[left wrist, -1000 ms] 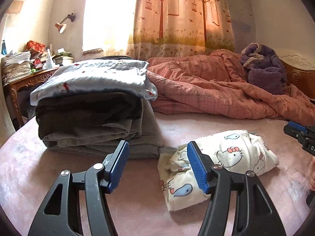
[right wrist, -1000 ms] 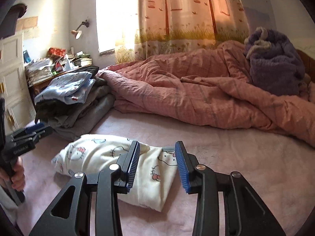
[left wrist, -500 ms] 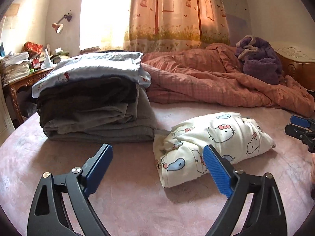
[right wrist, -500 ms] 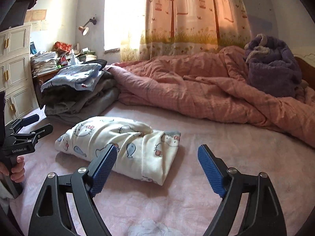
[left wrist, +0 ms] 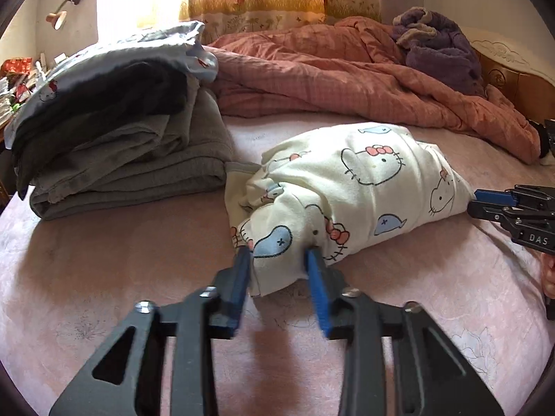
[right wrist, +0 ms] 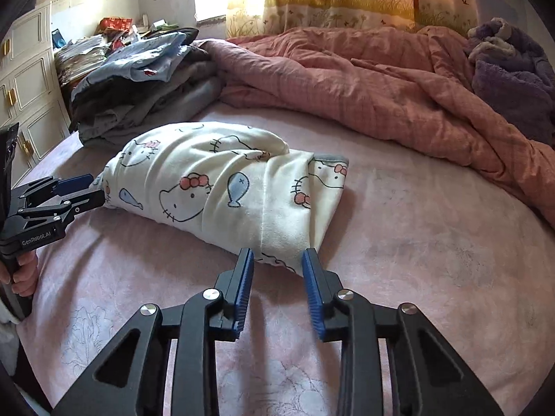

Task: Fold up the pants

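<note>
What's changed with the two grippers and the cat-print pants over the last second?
Both went wide open, then moved in and narrowed: the left hand-held gripper brackets one end of the folded cat-print pants, the right hand-held gripper the other. The pants and the clothes pile stayed put.

Left gripper [left wrist: 279, 254] reaches forward low, its blue fingers [left wrist: 239, 277] partly closed around a fold of cloth. Right gripper [right wrist: 277, 256] points forward, fingers [right wrist: 314, 287] parted the same, tips flanking a cloth corner.
</note>
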`<state>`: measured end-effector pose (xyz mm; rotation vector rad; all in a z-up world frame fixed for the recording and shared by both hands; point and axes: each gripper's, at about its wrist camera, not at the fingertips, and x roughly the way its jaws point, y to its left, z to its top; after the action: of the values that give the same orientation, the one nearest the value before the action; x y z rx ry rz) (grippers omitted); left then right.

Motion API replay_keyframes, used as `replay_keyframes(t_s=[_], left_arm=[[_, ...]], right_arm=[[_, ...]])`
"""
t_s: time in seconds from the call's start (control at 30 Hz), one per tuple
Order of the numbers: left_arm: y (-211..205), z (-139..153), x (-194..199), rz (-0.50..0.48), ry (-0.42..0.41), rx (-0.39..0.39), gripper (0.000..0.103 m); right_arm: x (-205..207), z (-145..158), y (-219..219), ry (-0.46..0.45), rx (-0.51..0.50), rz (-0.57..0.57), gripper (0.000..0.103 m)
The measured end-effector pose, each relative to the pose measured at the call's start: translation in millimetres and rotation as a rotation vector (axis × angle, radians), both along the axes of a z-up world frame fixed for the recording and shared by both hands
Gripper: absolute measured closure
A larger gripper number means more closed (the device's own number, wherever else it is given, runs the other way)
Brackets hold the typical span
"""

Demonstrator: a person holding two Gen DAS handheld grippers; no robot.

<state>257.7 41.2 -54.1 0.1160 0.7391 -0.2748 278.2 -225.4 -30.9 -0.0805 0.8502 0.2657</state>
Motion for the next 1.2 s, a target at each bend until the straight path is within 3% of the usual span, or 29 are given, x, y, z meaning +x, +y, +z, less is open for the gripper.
replay_keyframes(t_s=[0.03,0.07,0.27,0.47,0.57,0.67,0.77,0.83,0.9,1.03,1.2], left_arm=[[0.1,-1.6,0.8,-0.003,0.011,0.000,0.087],[0.1,-1.5,0.0,0.002,0.009,0.003,0.093],[6.5,8.7,-8.6,0.057,-0.054,0.006,0.097],[9.3,6.9,-3.8,0.089,-0.038,0.023,0.096],[14.1,9.1,-3.6,0.136,-0.050,0.033,0.097],[21.7,18.5,-10.0,0.178,-0.110,0.014,0.097],[16.4,16.8,-7.3,0.115,-0.086,0.033,0.097],[11.4,10.6,-4.6,0.129,-0.078,0.070,0.097],[12.8,9.8,-2.2,0.128,-0.063,0.059,0.097],[20.7,4.9,1.7,0.136,-0.018,0.018,0.093],[12.6,-2.6,3.5,0.124,0.012,0.061,0.078]], right_arm=[[1.9,-3.7,0.8,0.015,-0.010,-0.003,0.082],[2.7,-5.4,0.7,0.022,-0.008,0.000,0.094],[-5.7,7.1,-5.7,-0.053,-0.027,-0.051,0.102],[1.7,5.0,-19.4,-0.020,0.009,-0.083,0.102],[-3.9,11.5,-17.2,-0.065,-0.031,-0.106,0.102],[-8.7,26.8,-30.9,-0.170,-0.102,-0.220,0.103],[-6.4,30.5,-41.8,-0.129,-0.046,-0.142,0.103],[-8.6,28.1,-37.2,-0.112,-0.014,-0.092,0.103],[-5.3,19.2,-25.4,-0.031,0.002,-0.027,0.094],[-6.5,2.2,-4.7,0.016,-0.054,0.022,0.086],[-1.3,-1.5,4.2,-0.002,-0.102,-0.008,0.082]])
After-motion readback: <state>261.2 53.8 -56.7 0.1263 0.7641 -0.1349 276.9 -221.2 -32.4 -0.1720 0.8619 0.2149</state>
